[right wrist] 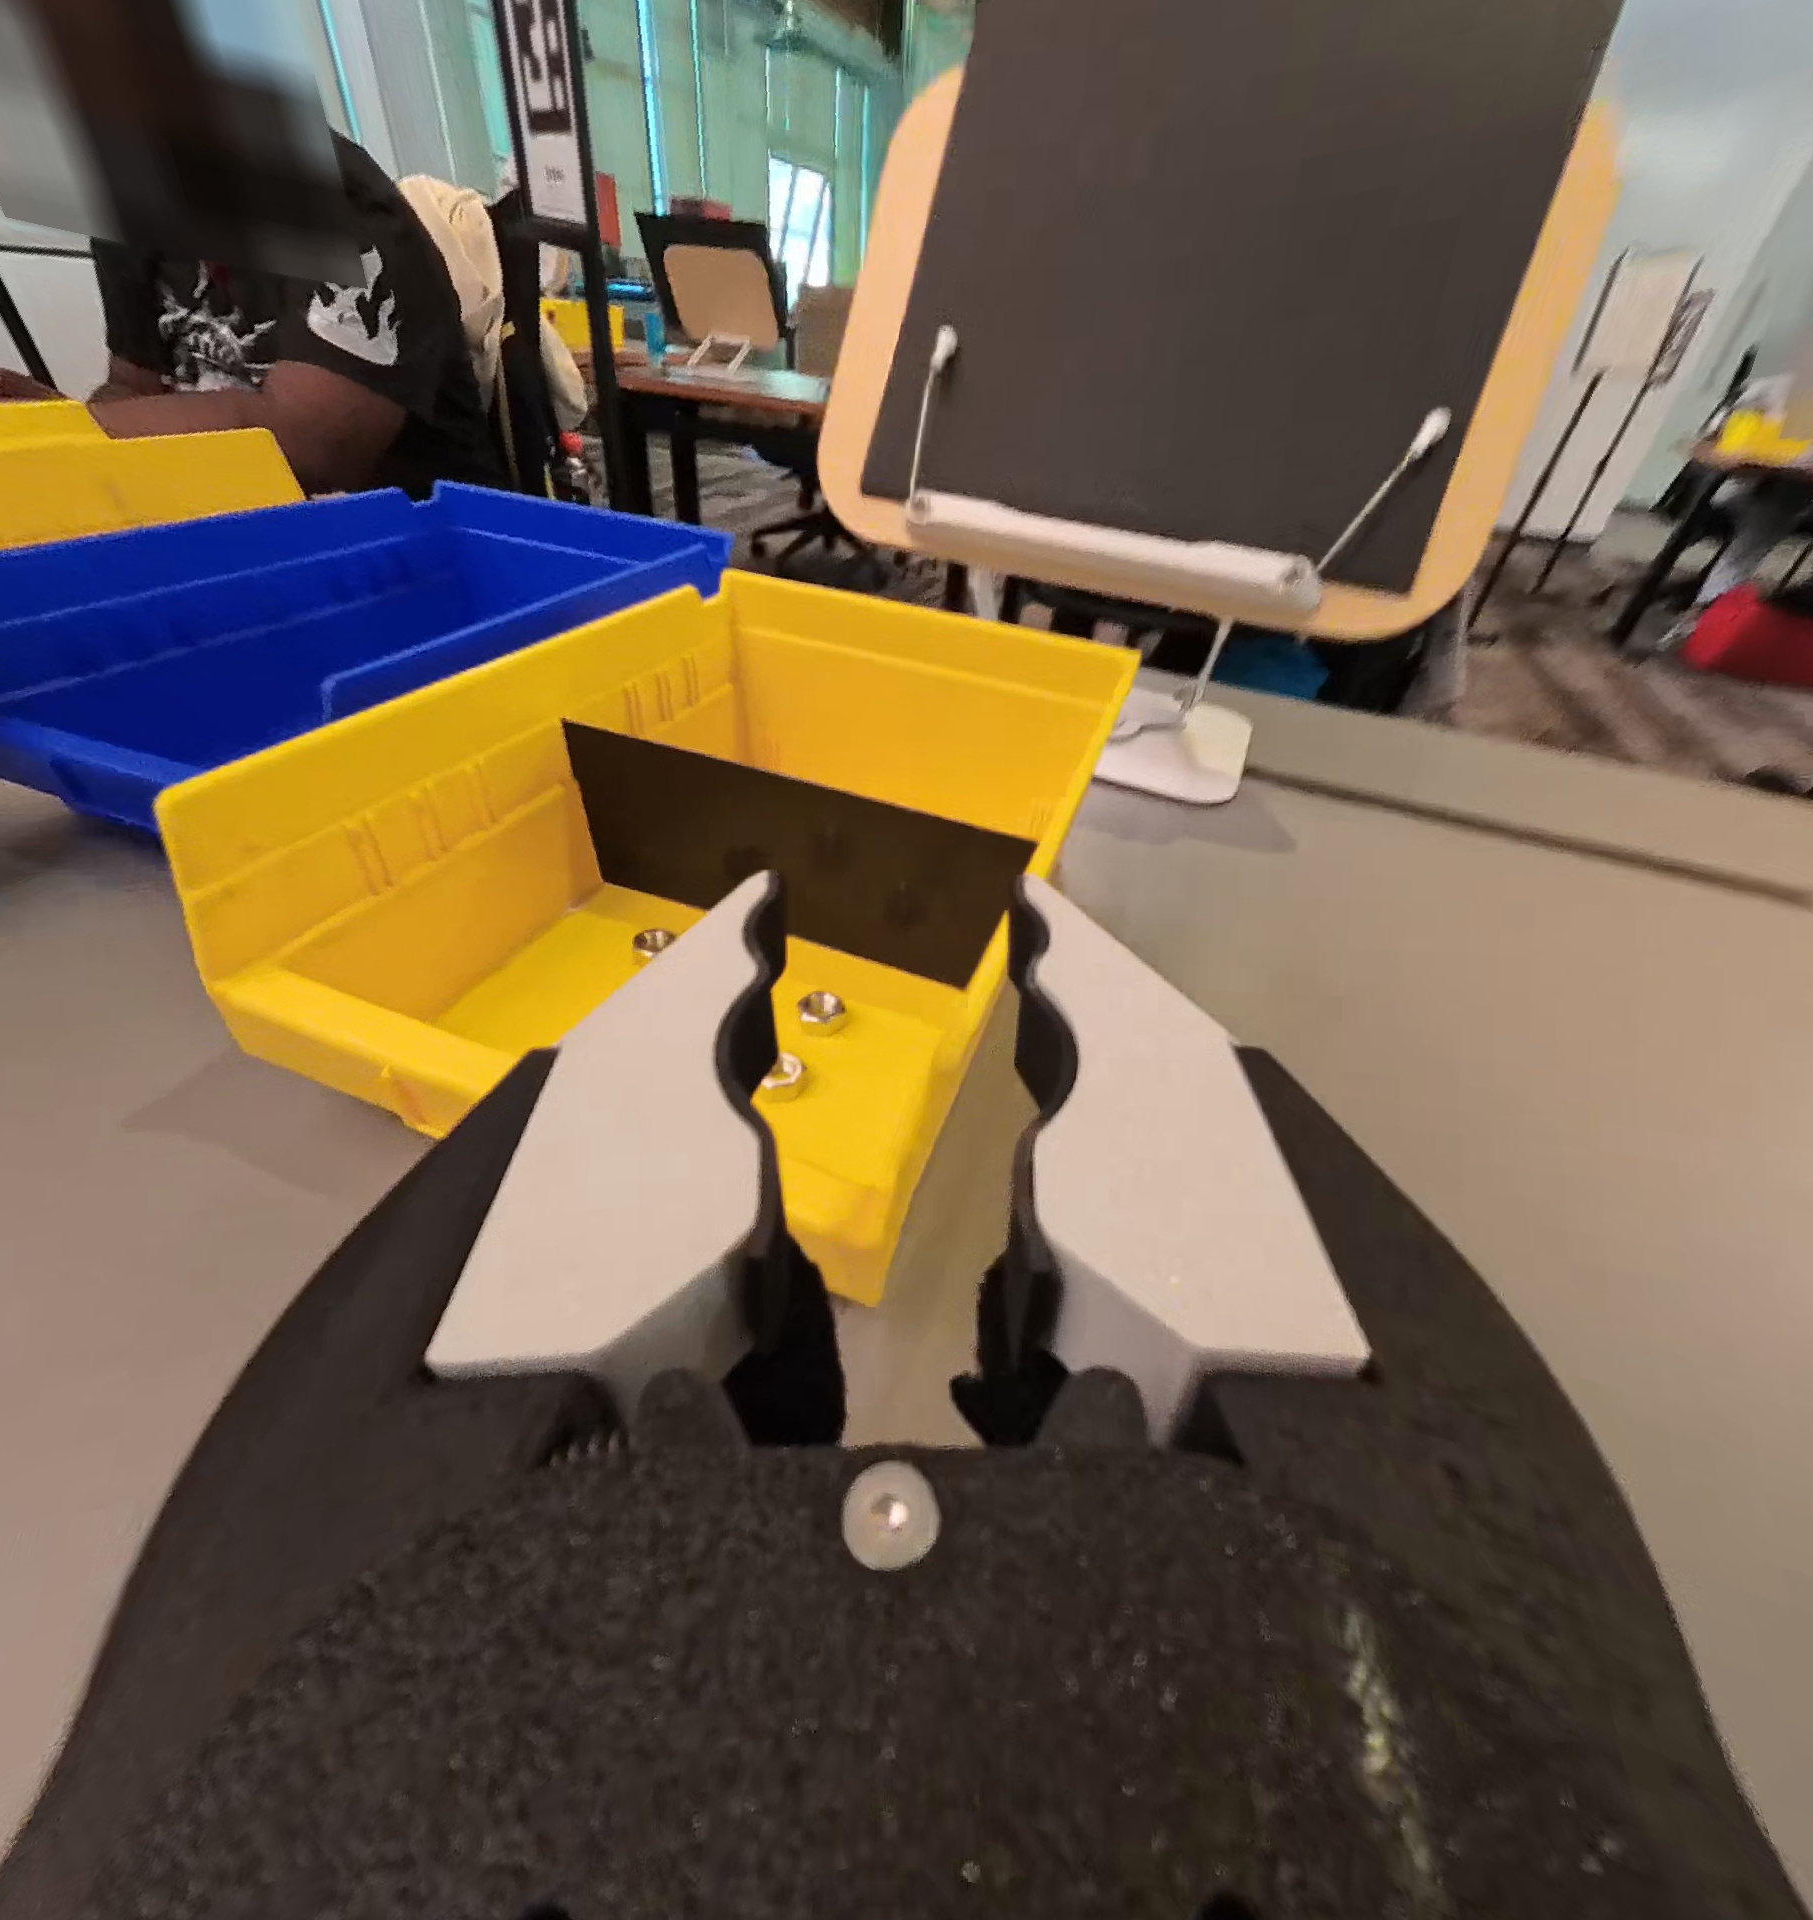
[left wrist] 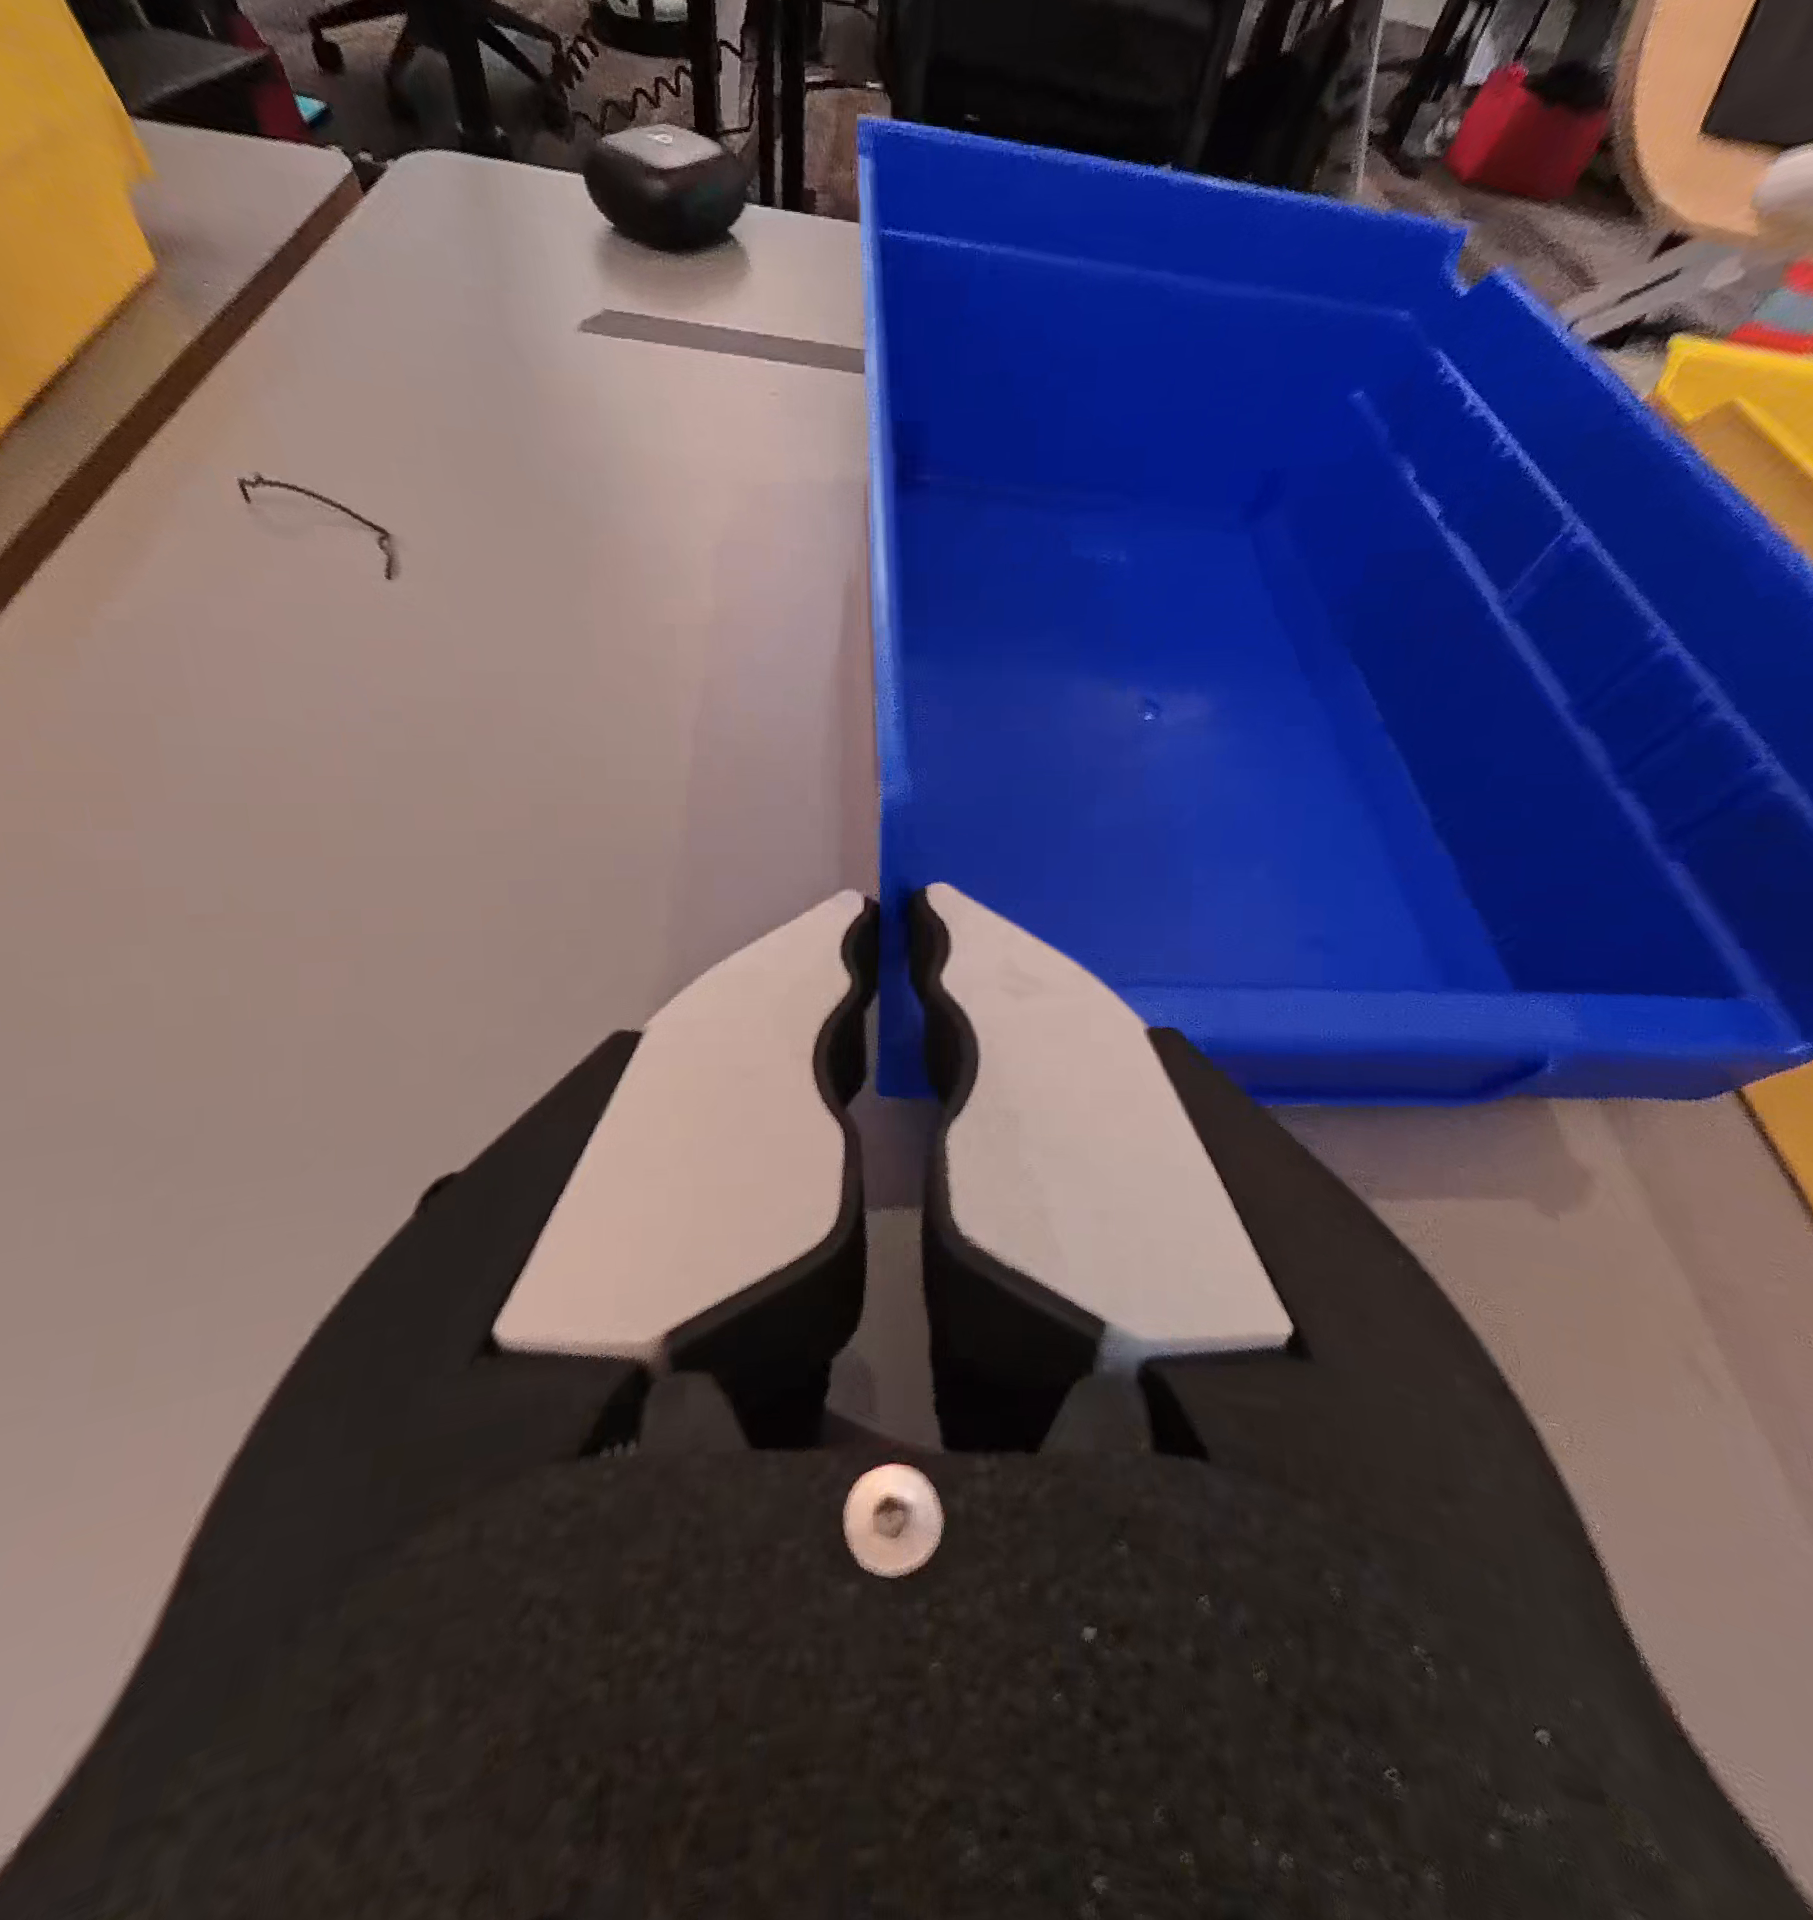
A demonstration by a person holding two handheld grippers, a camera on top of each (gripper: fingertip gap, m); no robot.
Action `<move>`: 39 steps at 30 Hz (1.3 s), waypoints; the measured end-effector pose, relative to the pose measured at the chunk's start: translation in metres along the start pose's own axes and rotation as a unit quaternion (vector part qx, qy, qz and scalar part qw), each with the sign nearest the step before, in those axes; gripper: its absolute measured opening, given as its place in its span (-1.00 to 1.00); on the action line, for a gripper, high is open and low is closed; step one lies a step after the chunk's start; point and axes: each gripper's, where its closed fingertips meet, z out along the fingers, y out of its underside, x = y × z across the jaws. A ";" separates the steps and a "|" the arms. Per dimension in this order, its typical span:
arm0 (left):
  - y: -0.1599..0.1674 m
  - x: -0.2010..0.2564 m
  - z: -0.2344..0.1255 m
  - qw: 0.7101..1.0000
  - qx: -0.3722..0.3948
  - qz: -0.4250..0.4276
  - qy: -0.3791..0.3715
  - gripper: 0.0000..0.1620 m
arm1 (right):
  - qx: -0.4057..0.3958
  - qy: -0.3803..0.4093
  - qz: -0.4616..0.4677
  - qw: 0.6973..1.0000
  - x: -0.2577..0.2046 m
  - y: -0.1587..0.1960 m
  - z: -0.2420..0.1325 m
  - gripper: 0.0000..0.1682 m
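Observation:
My left gripper (left wrist: 894, 904) is shut on the near left corner wall of an empty blue bin (left wrist: 1141, 197); both dark pads press on the thin wall. The blue bin also shows in the right wrist view (right wrist: 258, 603), at the left. My right gripper (right wrist: 897, 894) is open and holds nothing. It hangs over the near right end of a yellow bin (right wrist: 382, 862), with its left finger (right wrist: 673, 1018) over the inside and its right finger (right wrist: 1120, 1018) outside the wall. Three metal nuts (right wrist: 821, 1010) lie on the yellow bin's floor in front of a black divider (right wrist: 777, 831).
On the grey table, a black rounded device (left wrist: 665, 187), a grey tape strip (left wrist: 720, 341) and a bent wire (left wrist: 320, 514) lie left of the blue bin. More yellow bins stand at the left (left wrist: 29, 229) and right (left wrist: 1785, 416). A board stand (right wrist: 1193, 312) rises behind; a person (right wrist: 289, 343) sits beyond. Tip to tip, the grippers are about 45 cm apart.

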 end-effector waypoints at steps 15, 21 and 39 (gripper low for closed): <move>0.051 0.016 -0.096 0.998 -0.054 0.026 -0.007 -0.94 | -0.108 -0.136 0.045 0.984 -0.225 0.024 0.029 -0.35; 0.074 0.012 -0.146 0.999 -0.034 0.019 -0.012 -0.94 | -0.131 -0.135 0.070 0.980 -0.243 0.042 0.046 -0.52; -0.038 0.098 -0.224 0.974 0.194 0.094 -0.068 -0.93 | 0.059 -0.056 -0.014 0.997 -0.172 -0.103 0.015 -0.98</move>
